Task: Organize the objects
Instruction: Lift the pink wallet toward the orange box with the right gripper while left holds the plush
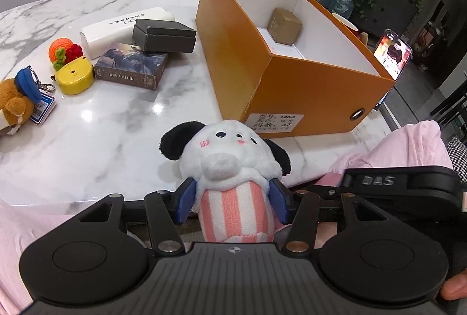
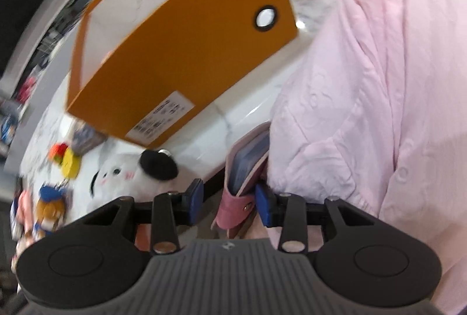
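My left gripper (image 1: 233, 204) is shut on a white plush dog (image 1: 224, 157) with black ears and a pink-striped body, upright over the near edge of the marble table (image 1: 116, 134). An open orange box (image 1: 306, 87) stands just beyond it, with a small tan box (image 1: 284, 26) inside. In the blurred right wrist view, my right gripper (image 2: 230, 198) holds a pink wallet (image 2: 239, 183) off the table's edge. The wallet lies against the right pad. The orange box (image 2: 204, 37) and the plush dog (image 2: 122, 177) lie ahead and to the left.
Left of the box lie a dark grey box (image 1: 165, 34), a photo card box (image 1: 131, 65), a white case (image 1: 116, 26), a yellow gadget (image 1: 74, 78), a crochet toy (image 1: 62, 50) and a bear keychain (image 1: 14, 104). A phone (image 1: 392, 52) stands behind. A pink sleeve (image 2: 379, 110) fills the right.
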A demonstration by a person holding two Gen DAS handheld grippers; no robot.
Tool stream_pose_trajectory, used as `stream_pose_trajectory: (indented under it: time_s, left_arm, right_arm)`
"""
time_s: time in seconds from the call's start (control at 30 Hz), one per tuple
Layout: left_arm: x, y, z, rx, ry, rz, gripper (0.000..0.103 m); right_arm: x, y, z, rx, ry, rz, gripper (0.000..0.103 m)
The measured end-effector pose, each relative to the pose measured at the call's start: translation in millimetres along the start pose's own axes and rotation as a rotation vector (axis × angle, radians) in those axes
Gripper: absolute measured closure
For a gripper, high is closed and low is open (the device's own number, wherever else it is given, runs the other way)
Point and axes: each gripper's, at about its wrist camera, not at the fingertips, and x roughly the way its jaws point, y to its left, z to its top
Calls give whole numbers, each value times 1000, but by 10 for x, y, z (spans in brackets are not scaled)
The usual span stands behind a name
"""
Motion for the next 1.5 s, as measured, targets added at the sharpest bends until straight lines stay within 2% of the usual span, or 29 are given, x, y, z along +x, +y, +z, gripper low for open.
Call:
stream_pose_trajectory:
  time_s: [0.07, 0.13, 0.17, 0.27, 0.4, 0.47, 0.67, 0.77, 0.9, 1.03, 1.2, 1.3, 1.5]
  left_arm:
    - [9, 3, 8, 0, -1, -5, 41]
    - [14, 12, 18, -3, -1, -11, 41]
    - [16, 21, 23, -6, 0, -15, 41]
    - [22, 47, 31, -12, 0, -24, 41]
    - [31, 48, 34, -5, -3, -28, 41]
    - [31, 53, 34, -7, -3, -30, 41]
    - [17, 77, 39, -15, -6, -24, 41]
    - [22, 89, 58, -24, -5, -21, 41]
    - [43, 45, 72, -14, -1, -3, 41]
    - [63, 10, 114, -38, 27, 20, 40]
    - [107, 9, 173, -86, 58, 33, 35]
    - [164, 29, 178, -125, 74, 25, 32]
    - [182, 35, 180, -136, 77, 21, 32]
  right_arm:
    - [36, 55, -13, 20, -13, -44, 62]
    - [74, 112, -33, 40, -46, -100, 68]
    - [101, 145, -41, 27, -53, -127, 75]
    - [142, 201, -42, -24, -64, -146, 76]
    - [99, 173, -6, -63, -37, -110, 77]
    - [13, 142, 6, -78, -30, -47, 78]
    - [-316, 303, 73, -263, -97, 115, 79]
    - [-321, 386, 173, -336, -79, 163, 79]
    - [-139, 338, 368, -363, 9, 163, 79]
    - [-65, 320, 422, -375, -18, 163, 79]
    - [-26, 313, 440, -404, -41, 105, 80]
    - [6, 239, 481, -389, -26, 120, 80]
    - [27, 160, 515, -375, 1, 170, 82]
